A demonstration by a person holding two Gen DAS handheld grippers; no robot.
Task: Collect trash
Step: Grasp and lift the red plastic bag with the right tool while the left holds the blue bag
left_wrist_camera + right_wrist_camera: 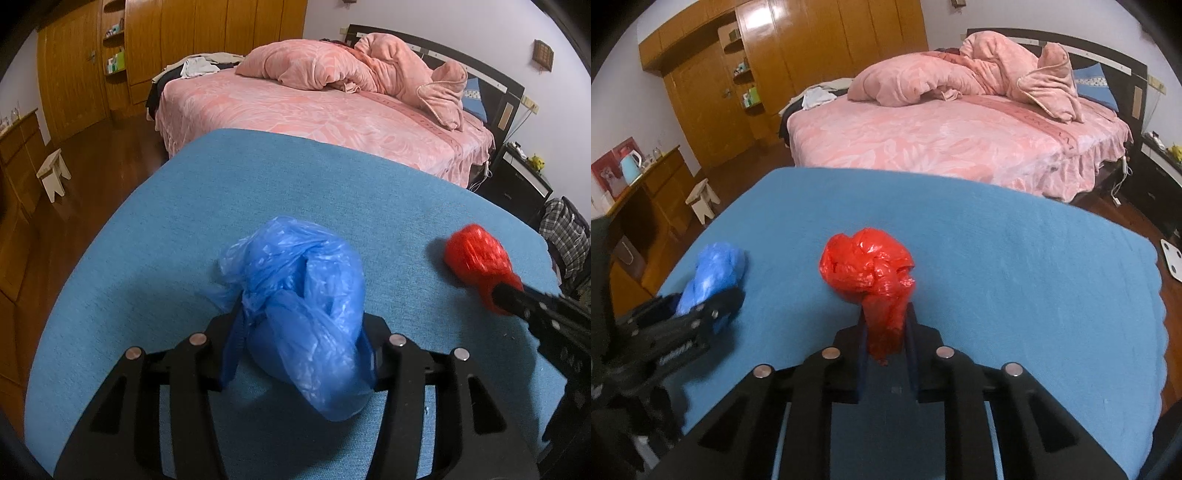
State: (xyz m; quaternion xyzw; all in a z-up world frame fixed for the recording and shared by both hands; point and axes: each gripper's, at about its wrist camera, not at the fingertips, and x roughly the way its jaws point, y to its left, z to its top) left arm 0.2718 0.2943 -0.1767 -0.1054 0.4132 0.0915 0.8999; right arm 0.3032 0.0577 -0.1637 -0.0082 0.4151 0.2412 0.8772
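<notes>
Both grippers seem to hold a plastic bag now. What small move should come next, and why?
Probably lift both a little off the blue cloth. The right gripper pinches the red bag by its tail, and the left gripper clamps the blue bag, yet both bags seem to rest on the cloth.

Hidden, blurred and cropped parts

The blue bag [299, 314] is covering the left gripper [301, 321] fingertips; the red bag [871, 280] is hiding where the right gripper [886, 325] pads are meeting, and is blurring in the left wrist view, that gripper's body being cropped
</notes>
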